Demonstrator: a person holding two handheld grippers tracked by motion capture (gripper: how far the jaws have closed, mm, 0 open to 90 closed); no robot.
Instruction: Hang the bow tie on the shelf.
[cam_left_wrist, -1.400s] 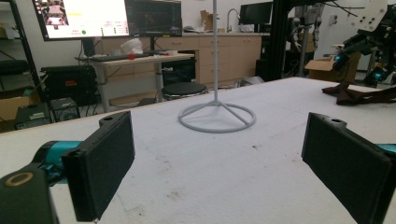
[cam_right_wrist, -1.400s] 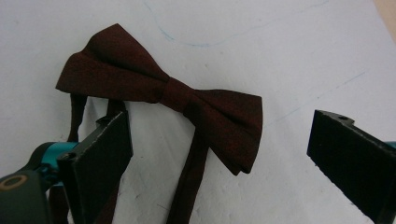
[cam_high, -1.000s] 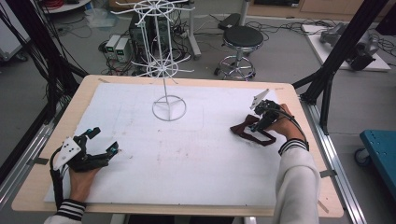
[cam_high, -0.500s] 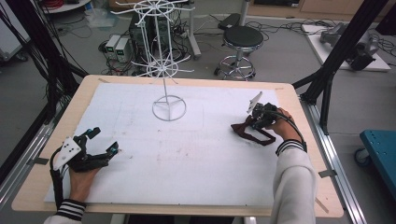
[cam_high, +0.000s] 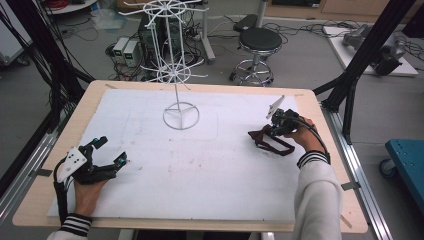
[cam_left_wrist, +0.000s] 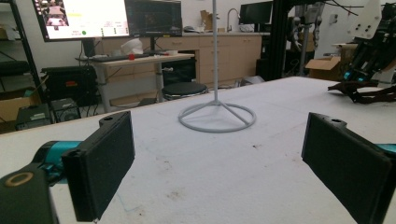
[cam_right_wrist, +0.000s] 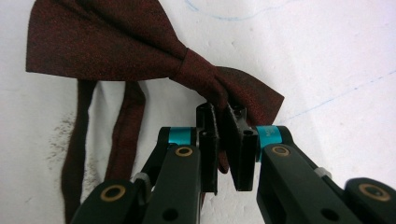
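Note:
A dark red bow tie (cam_right_wrist: 140, 51) with its strap (cam_right_wrist: 121, 135) lies on the white mat at the table's right side (cam_high: 272, 141). My right gripper (cam_right_wrist: 223, 116) is shut on the bow tie just beside its centre knot, low over the mat (cam_high: 272, 131). A white wire stand (cam_high: 180, 116) with spoked tiers rises from its ring base at the back middle, and its ring base (cam_left_wrist: 217, 117) lies ahead in the left gripper view. My left gripper (cam_high: 111, 152) rests open on the mat at the front left, with nothing between its pads (cam_left_wrist: 100, 168).
The white mat (cam_high: 200, 170) covers most of the wooden table (cam_high: 60, 150). A black stool (cam_high: 257, 42), cables and equipment boxes stand on the floor behind the table. Black frame legs (cam_high: 350, 90) rise at the right edge.
My right gripper has dropped a little onto the bow tie and edged left. The left gripper has stayed put and open.

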